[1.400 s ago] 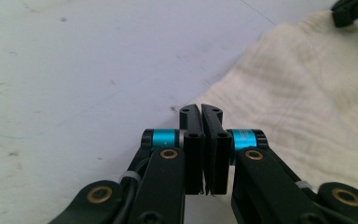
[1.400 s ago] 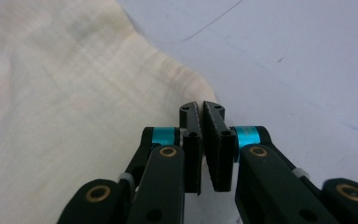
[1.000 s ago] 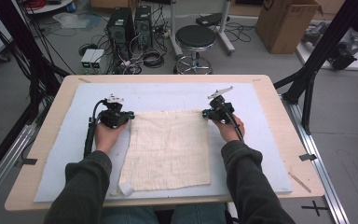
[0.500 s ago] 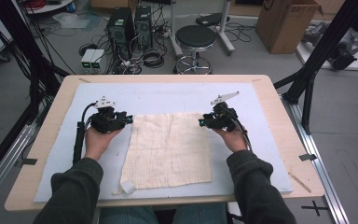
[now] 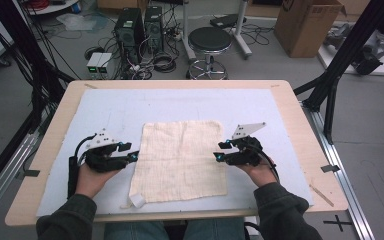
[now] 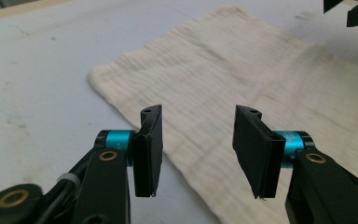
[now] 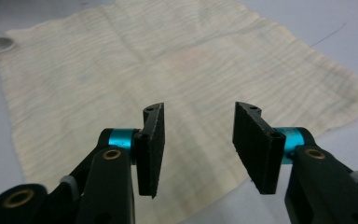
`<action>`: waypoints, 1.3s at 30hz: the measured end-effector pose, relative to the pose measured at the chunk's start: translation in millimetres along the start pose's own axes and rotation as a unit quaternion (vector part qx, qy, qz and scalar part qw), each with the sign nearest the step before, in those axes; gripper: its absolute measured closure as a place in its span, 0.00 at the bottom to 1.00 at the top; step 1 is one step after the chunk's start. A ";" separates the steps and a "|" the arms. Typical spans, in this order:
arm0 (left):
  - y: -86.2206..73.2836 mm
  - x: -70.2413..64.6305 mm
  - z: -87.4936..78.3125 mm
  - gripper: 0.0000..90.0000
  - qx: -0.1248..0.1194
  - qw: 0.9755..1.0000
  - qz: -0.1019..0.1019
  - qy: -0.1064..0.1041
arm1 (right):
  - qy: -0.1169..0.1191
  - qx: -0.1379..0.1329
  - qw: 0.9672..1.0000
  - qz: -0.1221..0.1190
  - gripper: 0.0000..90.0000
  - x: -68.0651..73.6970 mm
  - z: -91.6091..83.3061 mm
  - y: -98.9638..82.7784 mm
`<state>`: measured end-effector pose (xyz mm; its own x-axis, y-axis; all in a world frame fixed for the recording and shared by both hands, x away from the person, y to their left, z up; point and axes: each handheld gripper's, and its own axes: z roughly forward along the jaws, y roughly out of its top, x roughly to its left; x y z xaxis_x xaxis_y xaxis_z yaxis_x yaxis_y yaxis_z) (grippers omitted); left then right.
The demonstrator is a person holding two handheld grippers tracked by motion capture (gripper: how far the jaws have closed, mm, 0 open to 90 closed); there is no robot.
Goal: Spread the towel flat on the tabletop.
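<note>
Part of cloth [image 6: 242, 88] behind left claw [image 6: 198, 149], cut off at frame edge.

One cream cloth [image 5: 182, 160], one white mat [image 5: 180, 107], one stool [image 5: 209, 40] and two computer towers [image 5: 139, 27]

The cloth [image 5: 180, 160] lies flat on the mat [image 5: 110, 110], which covers most of the table [image 5: 300, 115]. My left gripper [image 5: 134, 156] sits at the cloth's left edge, my right gripper [image 5: 219, 151] at its right edge, the two facing each other across it. Beyond the table's far edge stands a stool [image 5: 209, 42], with a box [image 5: 307, 25] to its right.
</note>
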<state>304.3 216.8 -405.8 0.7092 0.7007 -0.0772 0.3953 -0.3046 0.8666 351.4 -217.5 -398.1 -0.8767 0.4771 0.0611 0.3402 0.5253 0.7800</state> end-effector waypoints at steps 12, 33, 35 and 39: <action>-31.1 -26.2 -13.0 0.52 0.014 0.999 0.013 -0.034 | 0.035 0.023 0.998 -0.048 0.60 34.2 -5.4 -35.2; -43.9 -36.1 4.1 0.83 0.095 0.991 0.049 -0.076 | 0.083 0.071 0.991 -0.071 0.98 48.8 8.9 -48.5; -44.1 -36.5 4.1 0.90 0.096 0.991 0.051 -0.081 | 0.081 0.070 0.991 -0.074 0.99 49.2 8.6 -48.4; -43.8 -37.6 3.8 0.94 0.095 0.991 0.057 -0.081 | 0.089 0.071 0.991 -0.071 0.99 50.1 6.3 -49.6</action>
<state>262.6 201.4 -442.8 0.8338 0.5469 -0.0760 0.3996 -0.5029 0.7664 292.7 -215.3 -437.6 -0.9610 0.2658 0.0759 0.2423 0.6781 0.6939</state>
